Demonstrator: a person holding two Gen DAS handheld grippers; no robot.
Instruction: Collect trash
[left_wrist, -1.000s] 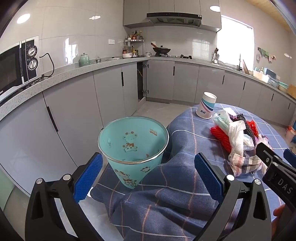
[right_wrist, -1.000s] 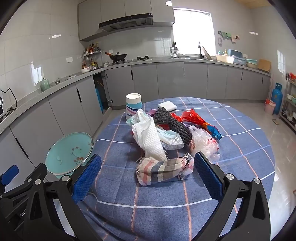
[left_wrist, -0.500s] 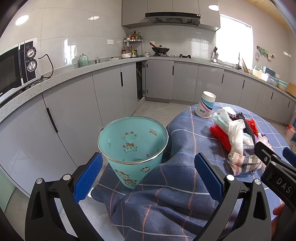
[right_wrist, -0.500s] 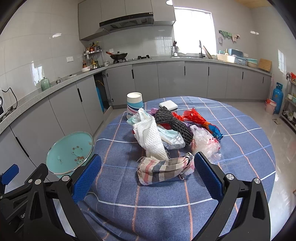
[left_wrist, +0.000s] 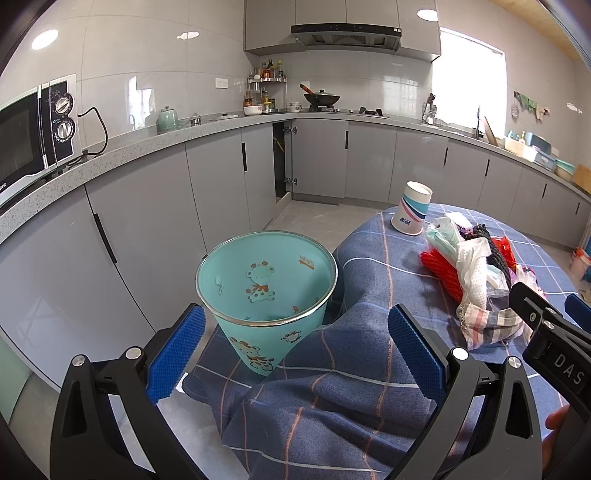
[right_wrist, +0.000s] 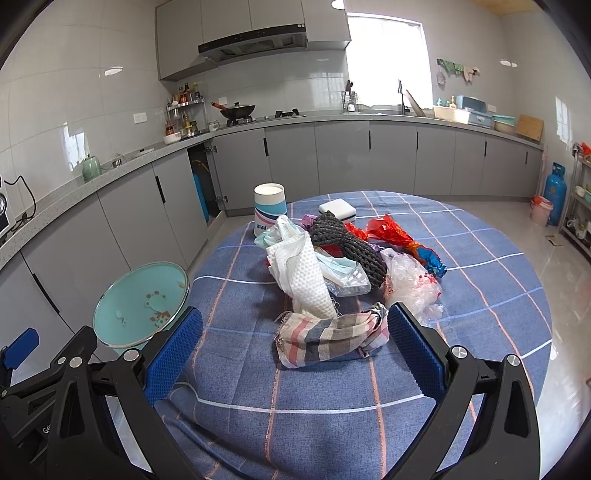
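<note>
A teal bin (left_wrist: 266, 291) with cartoon prints stands on the floor beside the round table; it also shows in the right wrist view (right_wrist: 142, 304). A pile of trash lies on the blue checked tablecloth (right_wrist: 480, 280): a striped rag (right_wrist: 328, 339), a white mesh bag (right_wrist: 304, 275), a dark knitted piece (right_wrist: 347, 240), clear plastic (right_wrist: 410, 280) and a red wrapper (right_wrist: 399, 236). My left gripper (left_wrist: 293, 347) is open and empty just in front of the bin. My right gripper (right_wrist: 293, 347) is open and empty, its fingers on either side of the striped rag, slightly short of it.
A paper cup (right_wrist: 269, 208) and a white box (right_wrist: 338, 210) stand behind the pile. Grey cabinets (left_wrist: 221, 192) and a counter run along the walls, with a microwave (left_wrist: 35, 129) at the left. A blue gas cylinder (right_wrist: 554, 192) stands at the far right.
My right gripper has moved slightly forward toward the pile, so the striped rag sits nearer between its fingers. The left gripper has barely moved.
</note>
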